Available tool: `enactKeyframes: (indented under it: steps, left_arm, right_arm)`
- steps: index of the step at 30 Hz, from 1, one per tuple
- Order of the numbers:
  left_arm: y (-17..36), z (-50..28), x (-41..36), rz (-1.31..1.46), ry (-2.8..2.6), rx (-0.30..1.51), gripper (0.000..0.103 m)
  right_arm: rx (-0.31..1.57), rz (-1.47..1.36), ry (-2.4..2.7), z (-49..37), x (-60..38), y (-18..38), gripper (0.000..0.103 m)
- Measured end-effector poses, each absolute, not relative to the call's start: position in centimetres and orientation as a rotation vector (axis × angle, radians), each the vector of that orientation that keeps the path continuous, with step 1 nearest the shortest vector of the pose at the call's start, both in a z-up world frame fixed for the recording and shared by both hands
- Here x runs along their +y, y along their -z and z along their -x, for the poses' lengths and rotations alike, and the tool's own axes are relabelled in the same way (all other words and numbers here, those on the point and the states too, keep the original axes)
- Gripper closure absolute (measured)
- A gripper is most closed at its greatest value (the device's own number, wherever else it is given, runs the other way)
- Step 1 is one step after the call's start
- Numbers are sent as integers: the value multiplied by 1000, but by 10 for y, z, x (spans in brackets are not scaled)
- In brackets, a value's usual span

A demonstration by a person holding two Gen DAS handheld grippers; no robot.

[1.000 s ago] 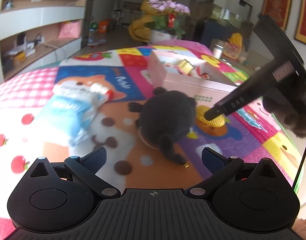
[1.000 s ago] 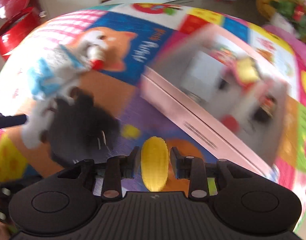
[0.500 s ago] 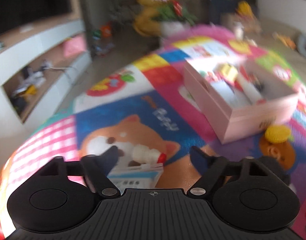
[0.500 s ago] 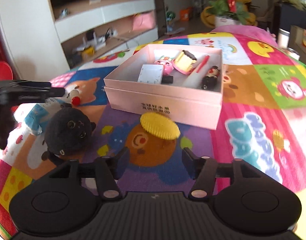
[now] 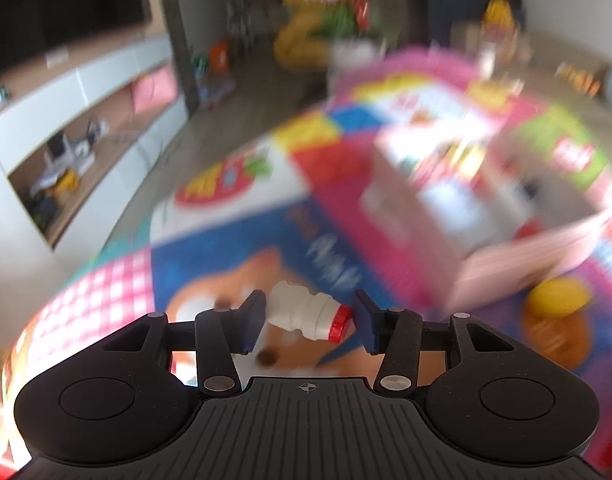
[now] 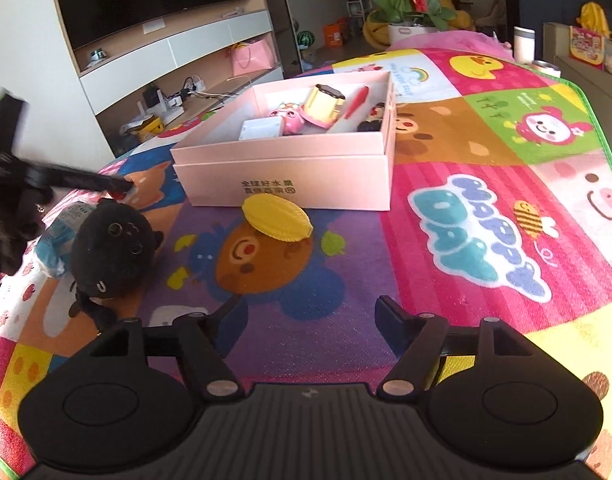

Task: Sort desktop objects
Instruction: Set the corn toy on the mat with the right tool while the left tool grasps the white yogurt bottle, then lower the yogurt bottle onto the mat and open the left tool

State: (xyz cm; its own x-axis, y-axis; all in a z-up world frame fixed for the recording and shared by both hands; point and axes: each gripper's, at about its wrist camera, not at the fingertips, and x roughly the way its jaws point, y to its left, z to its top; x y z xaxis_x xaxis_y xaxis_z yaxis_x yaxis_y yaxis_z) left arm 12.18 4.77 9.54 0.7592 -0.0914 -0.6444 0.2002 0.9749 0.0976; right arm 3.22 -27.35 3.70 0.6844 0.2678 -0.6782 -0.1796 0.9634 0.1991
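Bottle (image 5: 306, 317), white with a red cap, is lying crosswise between the left gripper (image 5: 308, 320) fingers, seemingly touching both, though blur is hiding the contact. Right gripper (image 6: 306, 316) is hovering wide open before the yellow disc (image 6: 277, 218).

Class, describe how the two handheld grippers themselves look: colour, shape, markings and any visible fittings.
Both the left gripper and the right gripper are matt black, with a ribbed central plate bearing a small crosshair mark, two round lobes with oval recesses, and angled linkage bars joined by silver rivets. The left fingers carry dark blue pads. No cables or sleeves show.
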Motion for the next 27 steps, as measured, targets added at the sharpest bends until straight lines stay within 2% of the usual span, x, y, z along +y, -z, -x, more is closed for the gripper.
enactKeyframes:
  steps: [3, 6, 11, 16, 19, 20, 27]
  left_arm:
    - [-127, -84, 22, -145, 284, 591, 51]
    - [-130, -45, -9, -150, 398, 555, 51]
    - [-85, -4, -51, -172, 485, 625, 51]
    - [-47, 2, -57, -158, 437, 702, 50]
    - [-46, 5, -52, -140, 438, 693, 36]
    - [-45, 5, -49, -137, 433, 690, 27]
    - [-44, -22, -22, -121, 347, 695, 22]
  right_arm:
    - [768, -102, -237, -29, -269, -34, 28]
    - [762, -81, -211, -26, -267, -32, 21]
    - [757, -69, -164, -23, -273, -29, 16]
    - [745, -54, -154, -19, -274, -27, 12]
    - [746, -31, -152, -19, -269, -25, 3]
    - [748, -29, -152, -19, -269, -25, 2]
    - [759, -19, -152, -21, -266, -24, 0]
